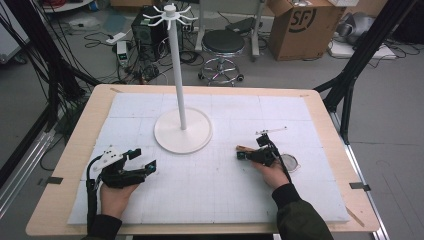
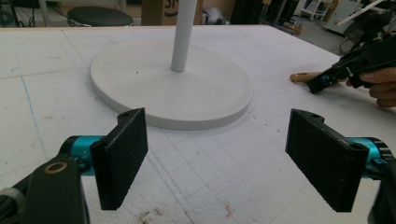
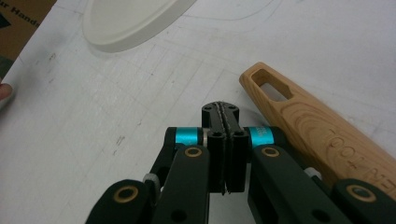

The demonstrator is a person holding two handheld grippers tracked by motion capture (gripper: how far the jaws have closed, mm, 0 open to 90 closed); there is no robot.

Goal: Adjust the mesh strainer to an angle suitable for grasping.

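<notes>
White foam board (image 1: 210,175) with a faint grid covers a pale wooden table (image 1: 75,150).

High view. One white stand: round base (image 1: 183,131), tall pole (image 1: 176,65), hooked crown at the top. It sits mid-board, between the two grippers and farther from the person. One left gripper (image 1: 145,159) at the lower left, held by the left hand (image 1: 116,192), jaws spread wide over bare board. One right gripper (image 1: 240,155) at the right, held by the right hand (image 1: 272,172), pointing left. One wooden handle (image 1: 245,148) pokes out just beside the right gripper's tip. A round, wire-rimmed part (image 1: 289,162) lies just right of that hand; whether it joins the handle cannot be told. Beyond the table: one black stool (image 1: 223,45), one cardboard box (image 1: 302,27), cables on the floor.

Left gripper view. Two black pads (image 2: 122,156) stand far apart, nothing between them, bare board below. The stand's base (image 2: 140,79) lies ahead. The right gripper (image 2: 322,83) shows at the far right, the handle's end (image 2: 301,77) beside its tip.

Right gripper view. The right gripper (image 3: 225,116) has its jaws pressed together, nothing seen between them. One light-wood handle (image 3: 317,135), with a slot near its end and embossed lettering, lies just to the right, alongside the jaws, flat on the board. The stand's base edge (image 3: 135,21) shows at the top left.
</notes>
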